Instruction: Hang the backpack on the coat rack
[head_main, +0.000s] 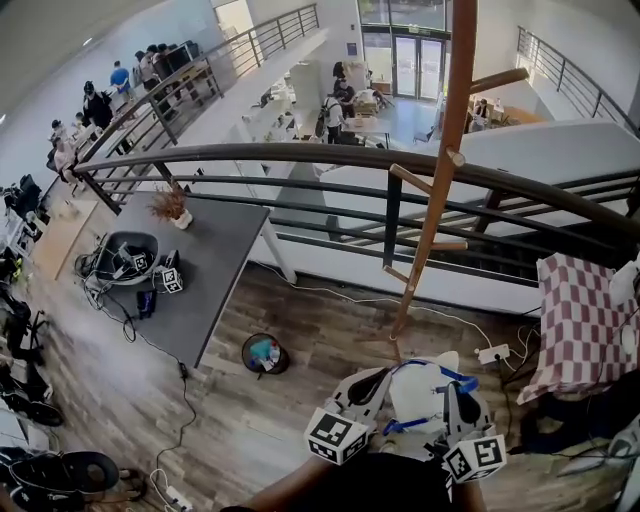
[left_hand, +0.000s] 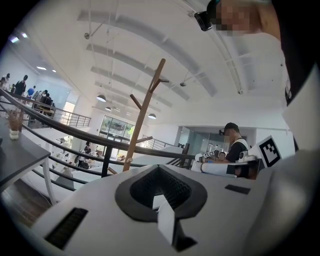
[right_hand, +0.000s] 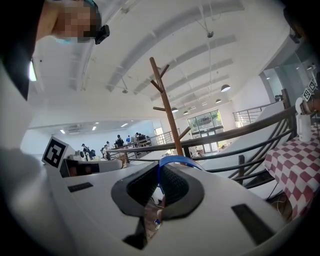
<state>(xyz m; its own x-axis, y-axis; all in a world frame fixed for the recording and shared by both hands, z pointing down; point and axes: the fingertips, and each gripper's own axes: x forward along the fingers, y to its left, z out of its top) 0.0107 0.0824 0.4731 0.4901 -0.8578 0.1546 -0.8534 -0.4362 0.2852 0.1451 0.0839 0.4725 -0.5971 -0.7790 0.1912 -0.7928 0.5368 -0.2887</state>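
The wooden coat rack (head_main: 432, 200) stands just ahead of me by the railing, with short pegs sticking out at several heights. It also shows upright in the left gripper view (left_hand: 142, 117) and the right gripper view (right_hand: 168, 112). A white backpack (head_main: 418, 396) with blue straps hangs between my two grippers, low and close to my body, short of the rack's foot. My left gripper (head_main: 372, 388) (left_hand: 162, 202) is shut on a white piece of the backpack. My right gripper (head_main: 457, 402) (right_hand: 159, 196) is shut on the blue strap (right_hand: 176, 160), which loops up over its jaws.
A dark curved railing (head_main: 300, 158) runs behind the rack, with an open drop beyond it. A grey table (head_main: 205, 265) with a potted plant (head_main: 172, 208) is at the left. A checkered cloth (head_main: 580, 320) is at the right. A round device (head_main: 265, 353) and a power strip (head_main: 492, 353) lie on the wood floor.
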